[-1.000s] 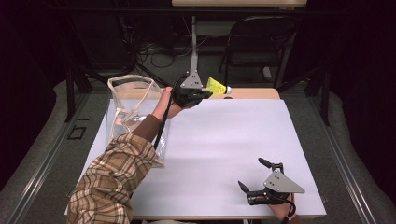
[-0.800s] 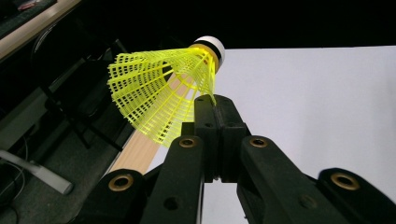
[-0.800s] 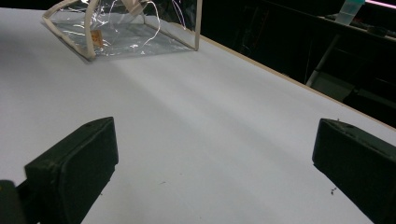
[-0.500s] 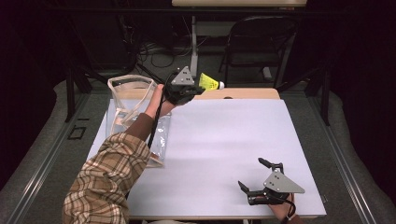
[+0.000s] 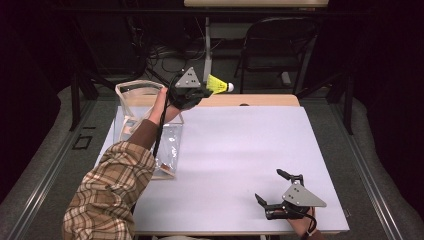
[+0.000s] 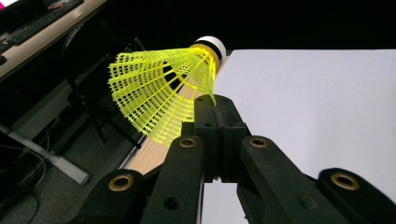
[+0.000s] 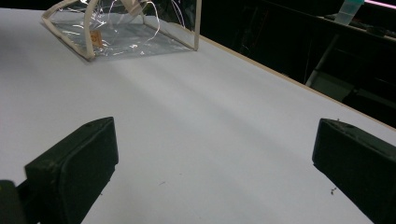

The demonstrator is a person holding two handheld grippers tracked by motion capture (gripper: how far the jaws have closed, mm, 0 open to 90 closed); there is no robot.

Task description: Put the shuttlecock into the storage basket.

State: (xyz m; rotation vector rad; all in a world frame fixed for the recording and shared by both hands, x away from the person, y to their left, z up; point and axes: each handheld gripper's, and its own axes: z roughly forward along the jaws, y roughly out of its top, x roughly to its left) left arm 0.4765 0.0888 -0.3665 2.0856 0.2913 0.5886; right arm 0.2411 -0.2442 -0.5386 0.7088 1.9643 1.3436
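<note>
Two grippers: left gripper [image 5: 202, 91] clamps yellow shuttlecock [image 5: 218, 85]; right gripper [image 5: 274, 191] jaws apart

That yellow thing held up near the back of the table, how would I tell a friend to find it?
Start at the white table and look to its far edge, right of the clear plastic bag. There the left gripper pinches a shuttlecock by its skirt. It is the one bright yellow thing, a netted cone with a white tip.
</note>
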